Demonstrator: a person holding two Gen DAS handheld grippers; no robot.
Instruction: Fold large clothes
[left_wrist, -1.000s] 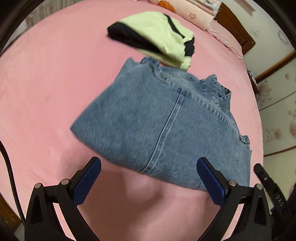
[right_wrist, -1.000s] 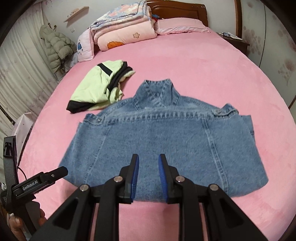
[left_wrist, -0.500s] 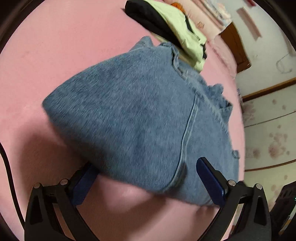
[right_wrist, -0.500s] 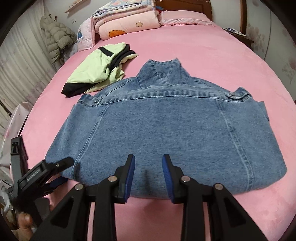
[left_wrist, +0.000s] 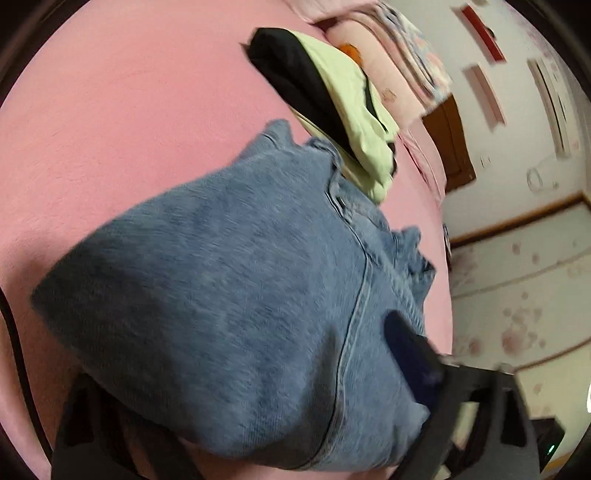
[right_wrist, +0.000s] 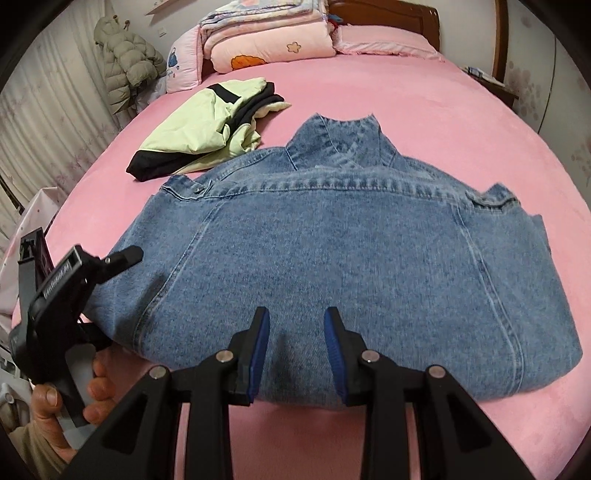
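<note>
Two claws meet the denim jacket (right_wrist: 332, 258) on the pink bed (right_wrist: 424, 110): right claw (right_wrist: 295, 354) parted over its hem, left claw (left_wrist: 258, 387) spread around its corner.

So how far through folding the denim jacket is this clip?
Partway. Done: the denim jacket lies back-up on the pink bed with its sleeves tucked out of sight, and a green-and-black garment sits folded beside it. In hand: both claws, left and right, are open at the hem. Left: closing on it and folding hem toward collar.
</note>
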